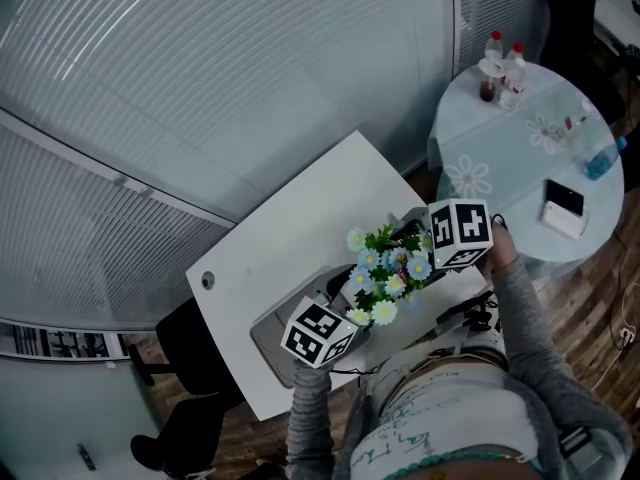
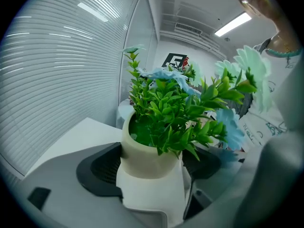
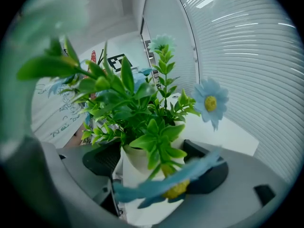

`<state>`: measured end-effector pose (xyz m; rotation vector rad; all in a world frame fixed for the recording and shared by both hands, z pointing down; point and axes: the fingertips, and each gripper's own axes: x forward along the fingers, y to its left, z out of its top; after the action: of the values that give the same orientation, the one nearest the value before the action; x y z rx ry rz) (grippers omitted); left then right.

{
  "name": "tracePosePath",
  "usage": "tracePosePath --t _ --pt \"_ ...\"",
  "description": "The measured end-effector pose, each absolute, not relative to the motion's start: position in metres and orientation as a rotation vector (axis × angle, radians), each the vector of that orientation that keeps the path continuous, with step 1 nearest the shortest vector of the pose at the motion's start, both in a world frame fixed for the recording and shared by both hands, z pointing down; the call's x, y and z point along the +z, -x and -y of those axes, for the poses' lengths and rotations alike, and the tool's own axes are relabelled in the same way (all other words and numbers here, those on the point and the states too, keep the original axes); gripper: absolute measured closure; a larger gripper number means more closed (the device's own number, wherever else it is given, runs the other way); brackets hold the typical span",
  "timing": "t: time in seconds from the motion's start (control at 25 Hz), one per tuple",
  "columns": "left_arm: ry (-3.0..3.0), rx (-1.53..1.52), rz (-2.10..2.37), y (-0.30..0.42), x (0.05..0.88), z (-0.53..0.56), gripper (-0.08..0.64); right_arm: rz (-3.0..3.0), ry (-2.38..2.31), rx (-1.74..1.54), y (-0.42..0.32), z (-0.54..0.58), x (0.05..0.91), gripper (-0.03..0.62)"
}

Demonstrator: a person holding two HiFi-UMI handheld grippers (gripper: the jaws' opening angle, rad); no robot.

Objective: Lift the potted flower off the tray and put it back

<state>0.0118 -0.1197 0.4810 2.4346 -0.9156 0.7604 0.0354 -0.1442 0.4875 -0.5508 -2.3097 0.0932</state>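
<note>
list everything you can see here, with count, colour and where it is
potted flower: one, green leaves with pale blue and white blooms, cream pot, between both tools
tray: one, grey, on the white table by the left tool
white table: one, rectangular, centre
round table: one, pale flower-print cover, upper right
bottles: two, red caps, far edge of the round table
slab: one, white, maybe a phone, near edge of the round table
chair: one, black, lower left
sleeves: two, grey, behind the tools
left tool: one, grey, black pads, shut on the potted flower
right tool: one, grey, black pads, shut on the potted flower
</note>
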Motion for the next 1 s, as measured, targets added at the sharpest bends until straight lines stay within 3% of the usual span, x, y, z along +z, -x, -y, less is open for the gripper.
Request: tracePosePath --t 1.0 --pt "-2.430 0.787 0.956 -0.0179 0.4730 0.1141 0.153 2.318 0.566 0.053 -0.0414 0.1388 0.4798 0.202"
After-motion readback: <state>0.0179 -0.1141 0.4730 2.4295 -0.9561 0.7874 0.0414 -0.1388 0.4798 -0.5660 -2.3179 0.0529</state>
